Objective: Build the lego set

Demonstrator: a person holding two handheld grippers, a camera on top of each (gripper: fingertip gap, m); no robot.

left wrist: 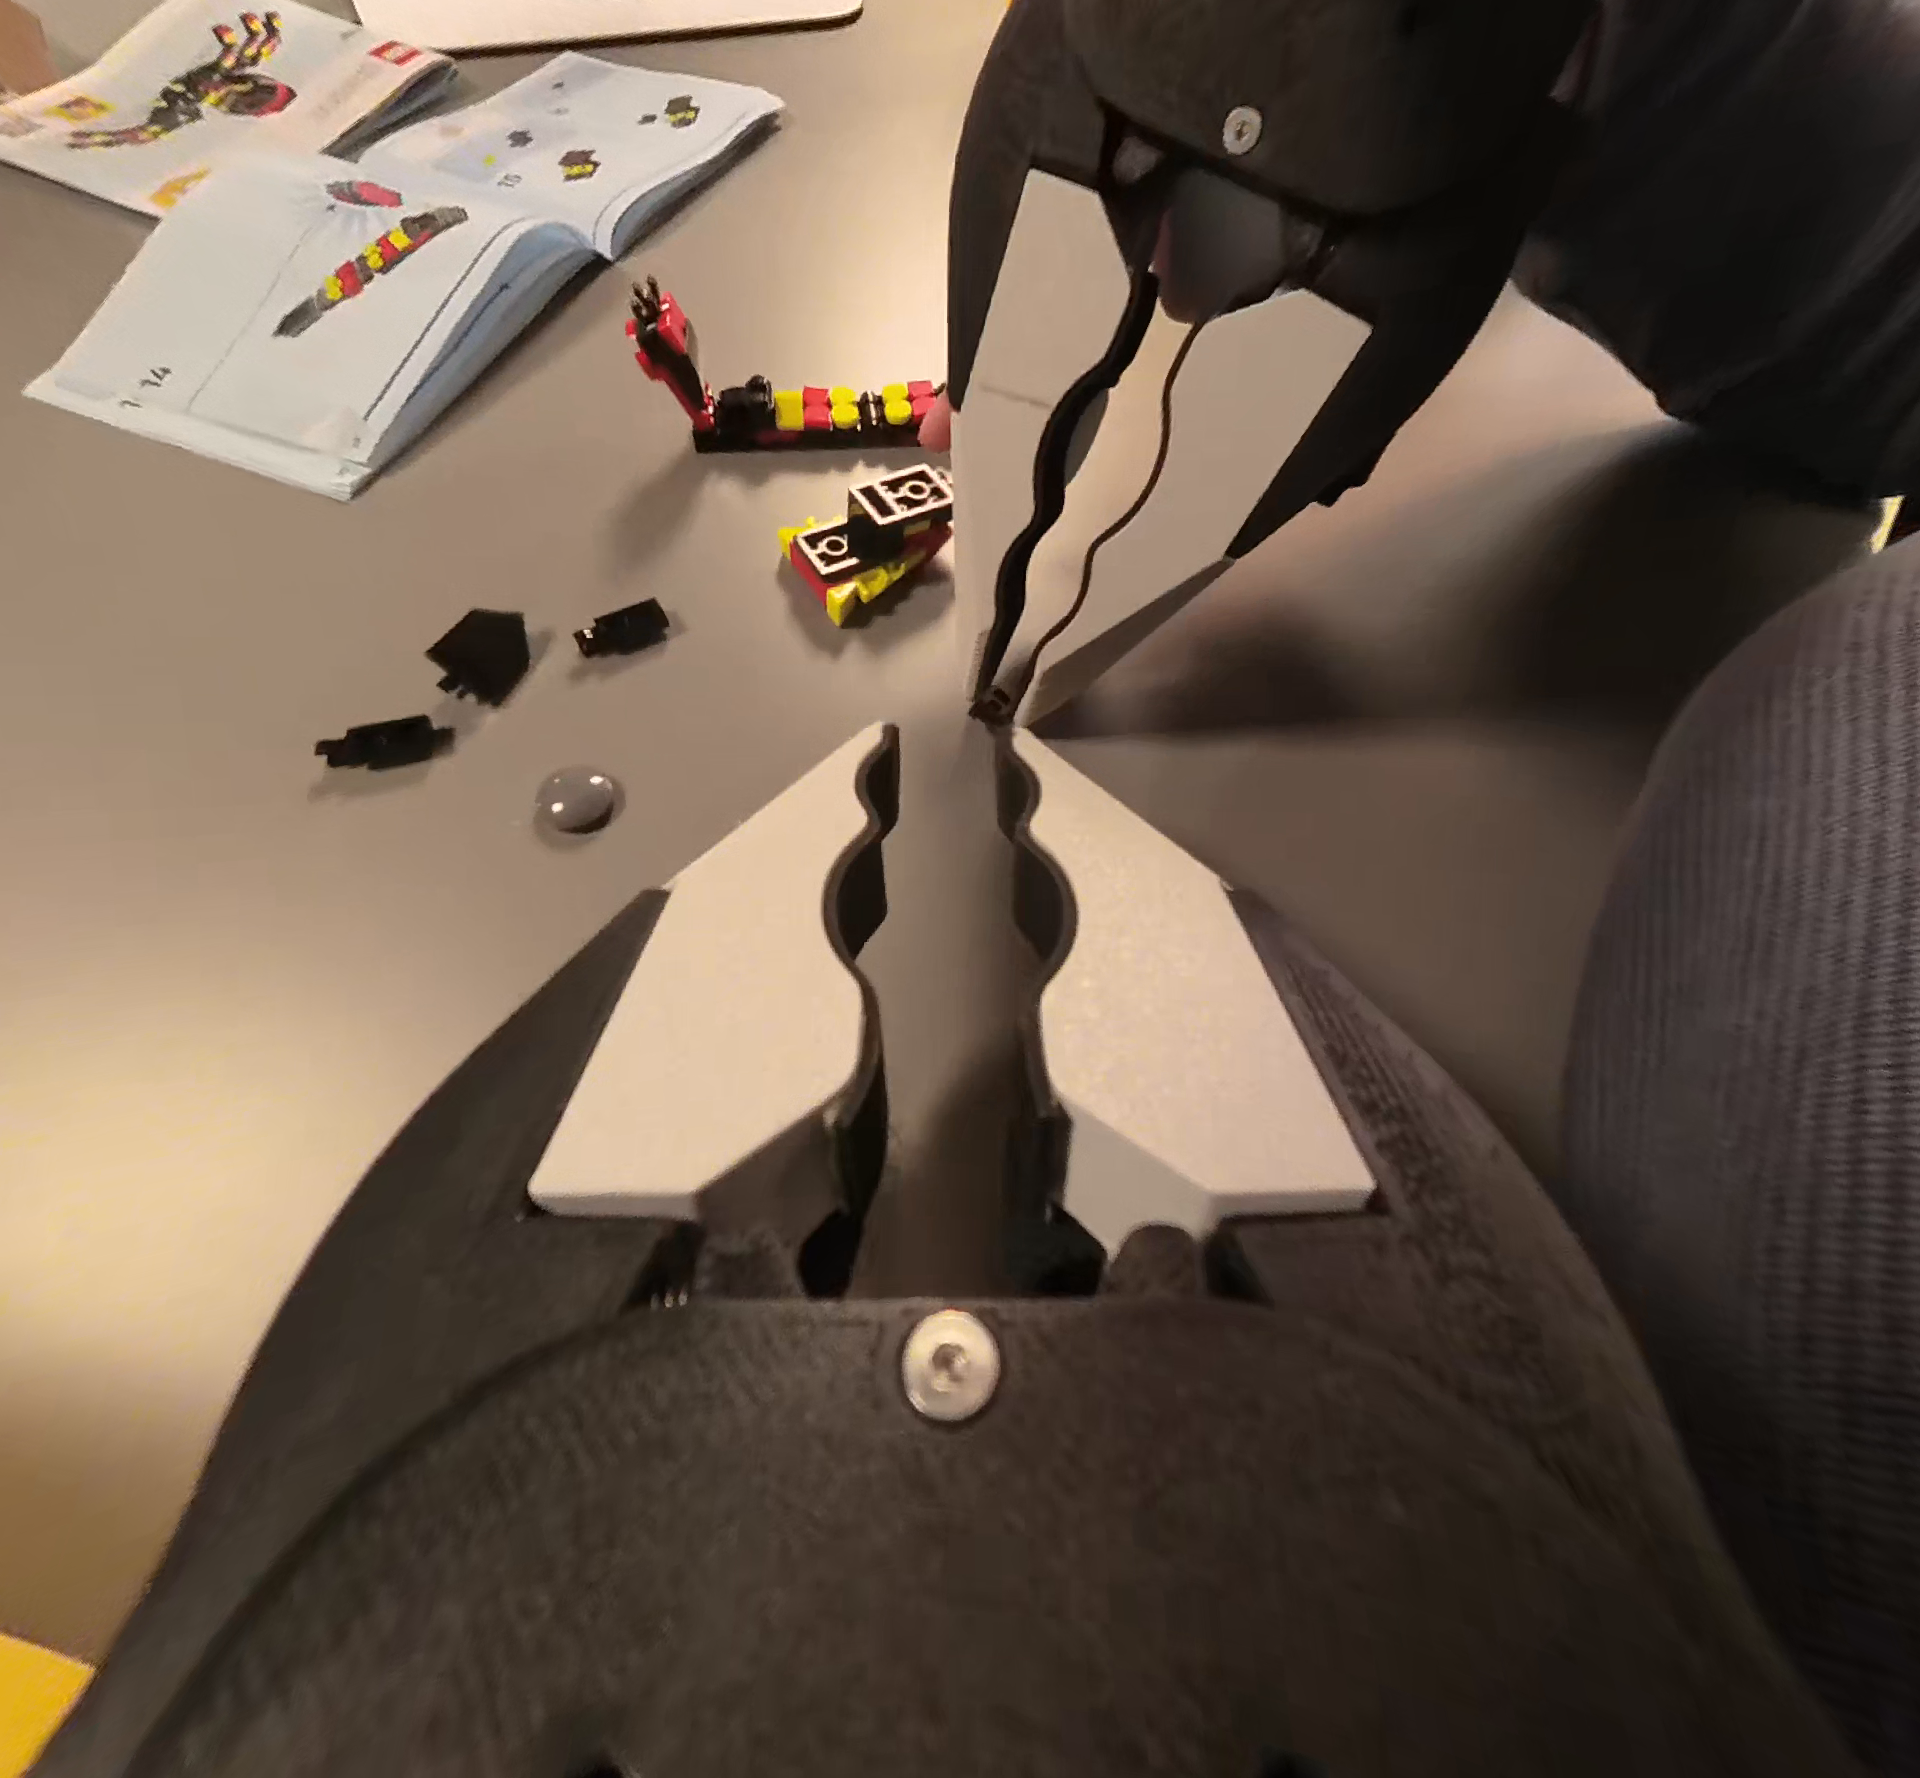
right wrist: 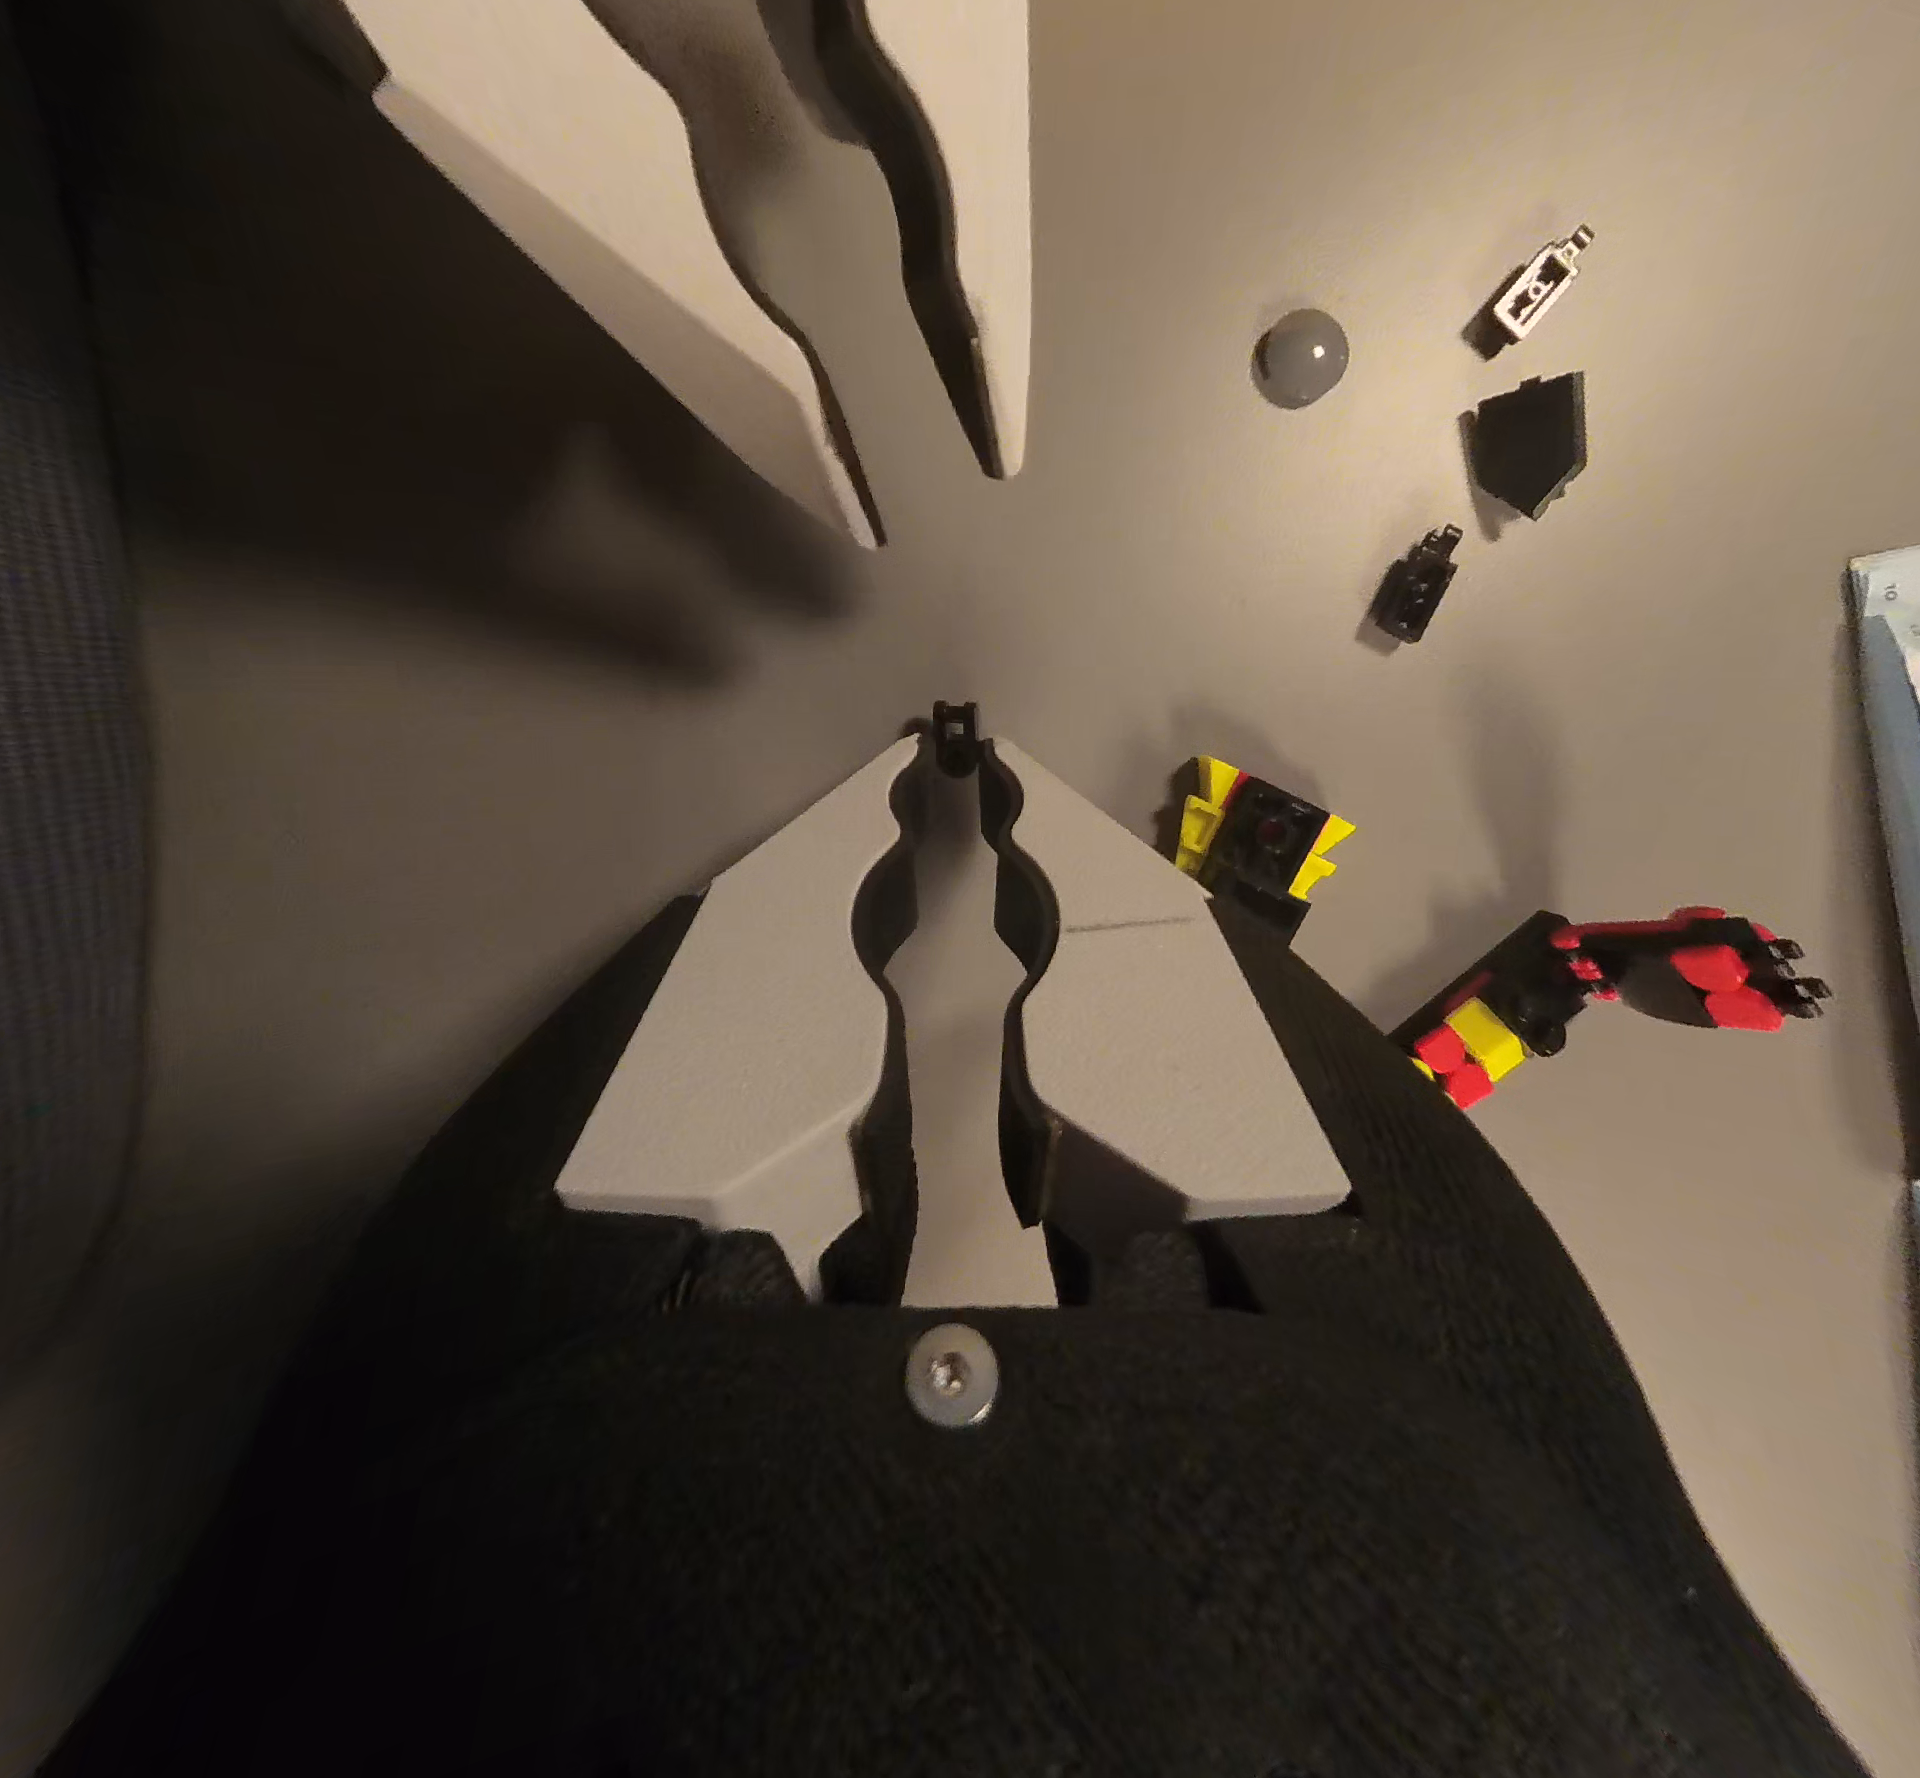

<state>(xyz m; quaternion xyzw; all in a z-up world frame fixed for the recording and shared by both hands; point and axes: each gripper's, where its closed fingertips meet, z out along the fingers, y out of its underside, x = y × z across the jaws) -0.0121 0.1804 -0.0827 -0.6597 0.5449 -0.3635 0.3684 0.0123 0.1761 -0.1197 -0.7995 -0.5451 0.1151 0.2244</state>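
Lego piece (right wrist: pixel 953 736), small and black, is pinched between the closed tips of the right gripper (right wrist: pixel 951 752), above the grey table (left wrist: pixel 260 949). Just beside that piece the left gripper (left wrist: pixel 948 736) is held with its jaws slightly apart and nothing between them. Farther from it are seen a red, yellow and black assembly (left wrist: pixel 800 398), a smaller build (left wrist: pixel 868 539), loose black parts (left wrist: pixel 480 653), a grey dome (left wrist: pixel 575 798) and an open instruction booklet (left wrist: pixel 343 294).

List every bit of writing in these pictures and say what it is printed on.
I do not quote writing; here is what bears it.
Open booklet: printed page numbers at the page corners, also on its edge in the right wrist view.
Closed booklet: a small red logo square on the cover; other print is too small to read.
Red and yellow build: no writing visible.
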